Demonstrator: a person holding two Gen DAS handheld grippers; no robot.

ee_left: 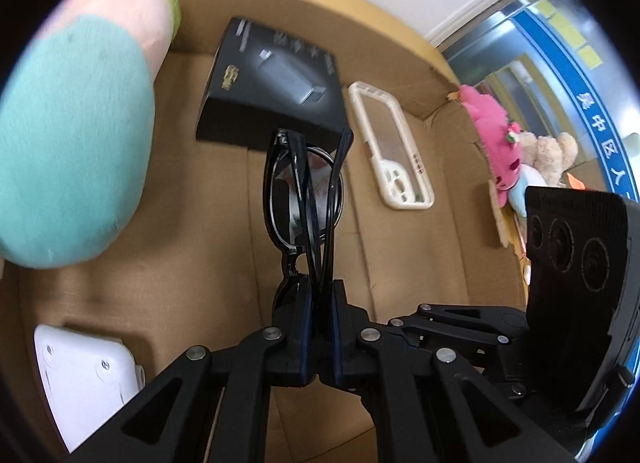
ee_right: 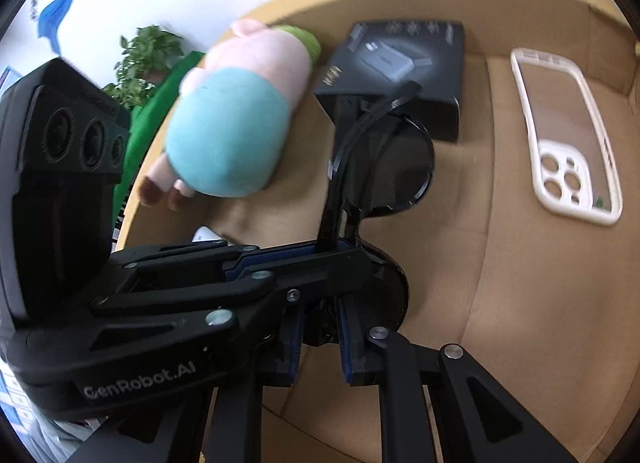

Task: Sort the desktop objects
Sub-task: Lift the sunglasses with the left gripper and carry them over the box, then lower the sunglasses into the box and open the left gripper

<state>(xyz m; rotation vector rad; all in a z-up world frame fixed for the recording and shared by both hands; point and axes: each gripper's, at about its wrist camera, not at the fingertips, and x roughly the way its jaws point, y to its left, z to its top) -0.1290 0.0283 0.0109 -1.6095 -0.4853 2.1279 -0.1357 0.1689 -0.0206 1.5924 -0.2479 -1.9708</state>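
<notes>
Holding a pair of black sunglasses (ee_left: 304, 199) over the inside of a cardboard box (ee_left: 400, 263), both tongs are closed on the frame. Left tongs (ee_left: 318, 295): pads pinched nearly together on the folded glasses near the bridge, one lens and the temple arms sticking out beyond the tips. Right tongs (ee_right: 318, 327): pads shut on the near lens of the same sunglasses (ee_right: 384, 167), with the far lens and a temple arm reaching ahead.

Left wrist view:
- black carton (ee_left: 276, 79) just beyond the tips of the glasses, lying on the box floor
- cream phone case (ee_left: 394, 147) ahead and to the right of the tongs, flat, apart from the carton
- teal and pink plush toy (ee_left: 76, 151) to the left
- white plastic device (ee_left: 84, 375) with screws, near left of the tongs; only a sliver of white shows in the right wrist view
- pink plush (ee_left: 496, 127) and beige plush (ee_left: 548, 155) outside the box wall, far right; only here
- right tongs' housing at the right edge

Right wrist view:
- same carton (ee_right: 404, 63) ahead, phone case (ee_right: 568, 135) to the right, plush toy (ee_right: 236, 119) ahead left with its feet visible
- green plant (ee_right: 148, 59) and green cloth (ee_right: 152, 135) beyond the box rim, left; only here
- left tongs (ee_right: 336, 253) cross from the left, pads on a temple arm and frame
</notes>
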